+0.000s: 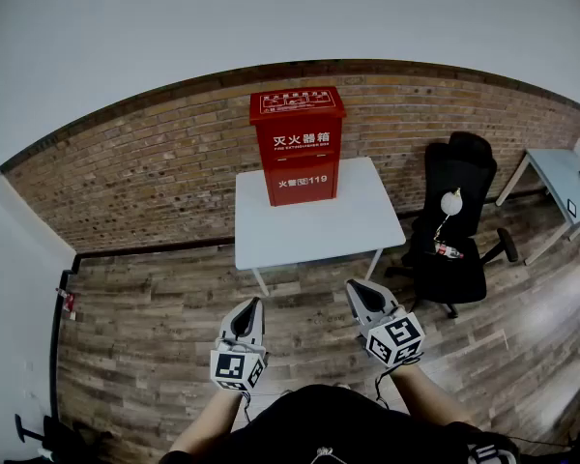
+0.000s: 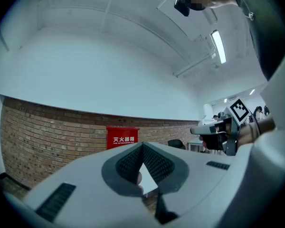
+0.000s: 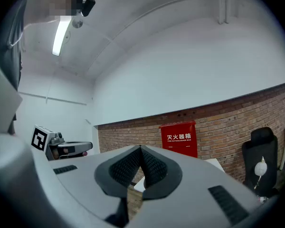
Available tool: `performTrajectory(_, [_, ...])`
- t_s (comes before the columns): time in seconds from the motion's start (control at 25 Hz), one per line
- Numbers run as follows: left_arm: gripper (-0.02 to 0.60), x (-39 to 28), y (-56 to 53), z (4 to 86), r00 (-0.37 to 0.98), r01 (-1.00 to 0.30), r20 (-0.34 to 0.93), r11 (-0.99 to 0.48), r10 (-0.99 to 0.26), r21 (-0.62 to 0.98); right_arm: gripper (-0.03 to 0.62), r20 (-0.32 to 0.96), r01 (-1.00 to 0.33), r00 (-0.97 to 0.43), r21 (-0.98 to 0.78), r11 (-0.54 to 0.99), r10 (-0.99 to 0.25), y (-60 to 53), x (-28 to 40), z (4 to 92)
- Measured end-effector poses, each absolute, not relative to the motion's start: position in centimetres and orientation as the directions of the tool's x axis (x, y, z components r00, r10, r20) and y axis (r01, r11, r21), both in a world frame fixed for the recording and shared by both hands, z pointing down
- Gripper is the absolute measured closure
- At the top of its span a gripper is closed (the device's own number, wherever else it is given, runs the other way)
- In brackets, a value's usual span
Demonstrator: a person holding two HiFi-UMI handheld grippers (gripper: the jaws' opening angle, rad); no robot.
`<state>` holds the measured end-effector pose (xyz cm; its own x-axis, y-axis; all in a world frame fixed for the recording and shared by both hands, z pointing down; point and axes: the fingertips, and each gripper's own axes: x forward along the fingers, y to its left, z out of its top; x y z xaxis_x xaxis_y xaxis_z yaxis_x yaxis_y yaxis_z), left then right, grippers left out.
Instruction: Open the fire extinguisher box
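Head view, nearest first: the person's dark-clothed torso (image 1: 319, 423) is seen at the bottom edge, with both forearms reaching forward; the left gripper (image 1: 255, 303) and the right gripper (image 1: 353, 286) are held side by side above the wooden floor (image 1: 145, 317), apart from each other and well short of the table; both point ahead. In the left gripper view the jaws are seen closed, their ribbed pads meeting at the tip with nothing held between them; in the right gripper view the jaws are likewise closed on nothing. Beyond the grippers a white table (image 1: 309, 230) is placed against the brick wall (image 1: 155, 162); the red fire extinguisher box (image 1: 298, 148) is stood upright on the far part of the tabletop, against the wall, and appears closed. A black office chair (image 1: 459, 230) is set to the right of the table; a pale desk (image 1: 561, 177) is seen beyond it at the right edge.
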<state>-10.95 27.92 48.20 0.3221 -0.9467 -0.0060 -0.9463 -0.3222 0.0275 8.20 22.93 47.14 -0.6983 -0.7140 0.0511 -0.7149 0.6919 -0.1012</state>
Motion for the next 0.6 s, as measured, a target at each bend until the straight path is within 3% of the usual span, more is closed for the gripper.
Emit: performTrajectory(0.6, [0.531, -13.4, 27.5, 48.1, 0.334, -0.942, -0.002, -0.334, -0.943, 0.038, 0.577, 0.042, -0.739, -0.671, -0.107, 0.665, -0.740, 22.9, 5.7, 46.6])
